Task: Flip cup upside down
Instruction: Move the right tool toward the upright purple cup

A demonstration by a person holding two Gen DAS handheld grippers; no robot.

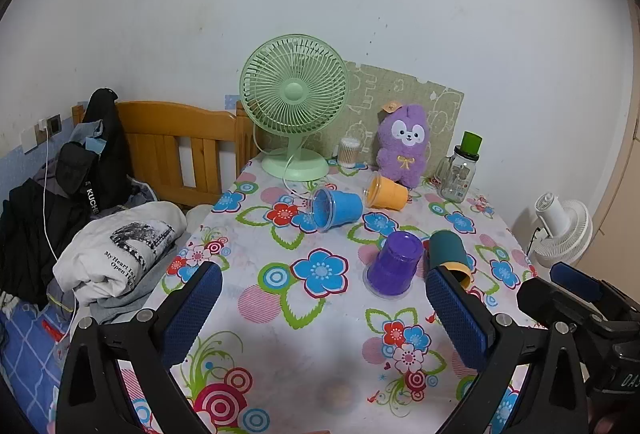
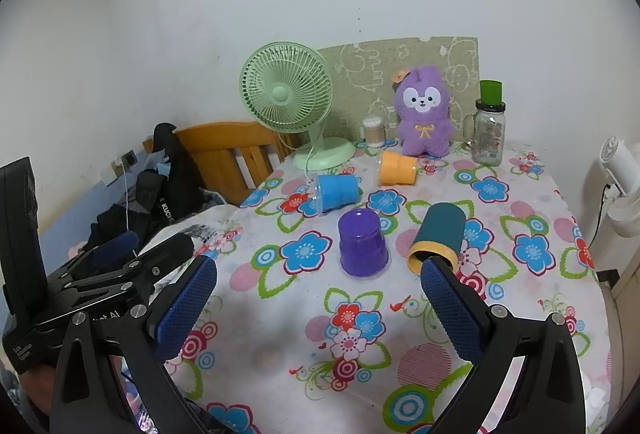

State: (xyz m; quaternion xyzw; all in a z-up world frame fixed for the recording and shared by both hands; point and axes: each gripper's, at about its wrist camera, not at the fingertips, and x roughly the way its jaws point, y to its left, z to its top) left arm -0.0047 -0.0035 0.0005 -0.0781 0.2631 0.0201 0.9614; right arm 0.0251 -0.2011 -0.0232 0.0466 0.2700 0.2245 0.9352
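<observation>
Purple translucent plastic, the small cup (image 1: 395,265) stands mouth-down on the bench (image 1: 312,334), which is covered by a white cloth printed with bright flowers. From the left wrist view it sits at about one o'clock from the left tool (image 1: 320,308), whose two blue-padded fingers (image 1: 192,310) are spread wide apart with nothing between them. Just beside the purple cup, at its three o'clock, a dark teal cylindrical cup with a yellow rim (image 1: 448,254) lies on its side, mouth toward the camera. Farther back, a blue plastic cup (image 1: 336,209) lies on its side at eleven o'clock from the purple one, and an orange plastic cup (image 1: 386,192) lies tipped at twelve o'clock, near a purple plush toy (image 1: 402,143). A pale green desk fan (image 1: 294,105) stands at the bench's far edge, with a clear glass jar with a green lid (image 1: 460,169) at the far right.

In the right wrist view, the right tool (image 2: 318,308) is likewise held wide open and empty, the purple cup (image 2: 362,244) at its twelve o'clock and the teal cup (image 2: 438,236) at one o'clock.
</observation>
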